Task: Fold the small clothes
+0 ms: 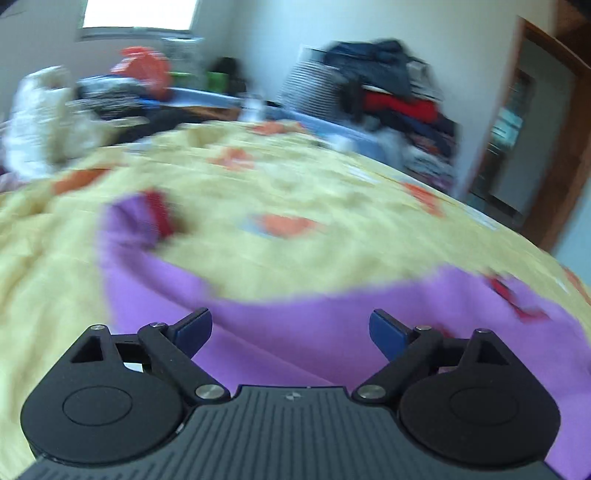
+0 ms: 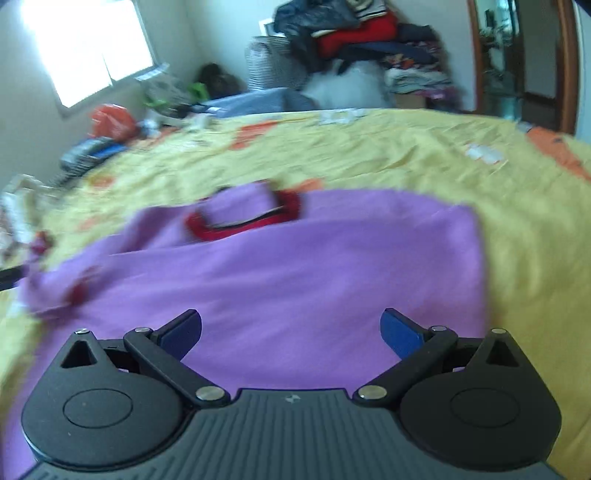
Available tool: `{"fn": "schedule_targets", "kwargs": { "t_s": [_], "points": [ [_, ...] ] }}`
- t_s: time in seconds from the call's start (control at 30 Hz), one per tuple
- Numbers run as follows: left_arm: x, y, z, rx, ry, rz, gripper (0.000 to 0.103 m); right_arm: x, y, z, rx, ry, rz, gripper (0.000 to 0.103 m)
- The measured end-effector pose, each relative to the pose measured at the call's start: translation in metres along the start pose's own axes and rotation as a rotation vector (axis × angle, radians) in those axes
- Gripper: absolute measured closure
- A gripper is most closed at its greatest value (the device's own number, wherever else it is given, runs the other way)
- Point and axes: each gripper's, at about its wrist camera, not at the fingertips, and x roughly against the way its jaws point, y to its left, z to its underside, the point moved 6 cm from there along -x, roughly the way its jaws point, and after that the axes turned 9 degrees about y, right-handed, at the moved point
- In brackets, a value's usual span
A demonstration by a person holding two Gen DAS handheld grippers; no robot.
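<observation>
A small purple shirt (image 2: 295,266) with a red collar (image 2: 243,225) and red sleeve cuffs lies spread on the yellow bedspread (image 2: 406,155). In the left wrist view the shirt (image 1: 295,332) lies under the gripper, one sleeve with a red cuff (image 1: 159,214) reaching up at the left. My left gripper (image 1: 290,334) is open and empty just above the purple cloth. My right gripper (image 2: 290,332) is open and empty above the shirt's lower part. Both views are blurred.
The bedspread (image 1: 295,192) has orange patches. A pile of clothes (image 2: 362,33) stands at the far wall beside a wooden door frame (image 2: 569,74). Clutter, an orange bag (image 2: 110,118) and a bright window (image 2: 85,48) lie to the far left.
</observation>
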Motion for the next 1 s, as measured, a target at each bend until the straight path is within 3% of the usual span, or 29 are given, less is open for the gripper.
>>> {"fn": "schedule_targets", "kwargs": {
  "t_s": [0.13, 0.2, 0.33, 0.4, 0.47, 0.53, 0.57, 0.6, 0.73, 0.93, 1.0],
  "points": [
    [-0.013, 0.084, -0.049, 0.147, -0.007, -0.019, 0.011, 0.008, 0.035, 0.039, -0.03, 0.012, -0.07, 0.0],
    [-0.026, 0.112, -0.07, 0.183, 0.014, -0.01, 0.004, 0.011, 0.048, 0.055, -0.038, 0.013, -0.084, 0.0],
    [-0.056, 0.138, -0.098, 0.186, 0.072, -0.017, 0.001, 0.017, 0.063, 0.076, -0.057, 0.005, -0.049, 0.0],
    [-0.069, 0.138, -0.105, 0.154, 0.078, -0.06, 0.002, 0.018, 0.065, 0.081, -0.078, 0.003, -0.037, 0.0],
    [-0.086, 0.134, -0.104, 0.101, 0.116, -0.099, 0.018, 0.018, 0.066, 0.083, -0.093, 0.003, -0.028, 0.0],
    [-0.104, 0.132, -0.097, 0.063, 0.181, -0.141, 0.084, 0.019, 0.068, 0.085, -0.102, 0.006, -0.026, 0.0],
    [-0.102, 0.131, -0.095, 0.063, 0.162, -0.166, 0.084, 0.019, 0.071, 0.086, -0.103, 0.004, -0.027, 0.0],
    [-0.1, 0.131, -0.094, 0.074, 0.165, -0.158, 0.092, 0.019, 0.072, 0.086, -0.101, 0.005, -0.029, 0.0],
    [-0.064, 0.142, -0.091, 0.146, 0.065, -0.22, 0.095, 0.022, 0.08, 0.082, -0.099, -0.009, -0.032, 0.0],
    [0.033, 0.17, -0.06, 0.323, -0.068, -0.359, 0.095, 0.03, 0.095, 0.075, -0.083, -0.042, -0.068, 0.0],
    [0.066, 0.176, -0.049, 0.379, -0.096, -0.425, 0.101, 0.031, 0.1, 0.075, -0.083, -0.046, -0.095, 0.0]
  ]
}}
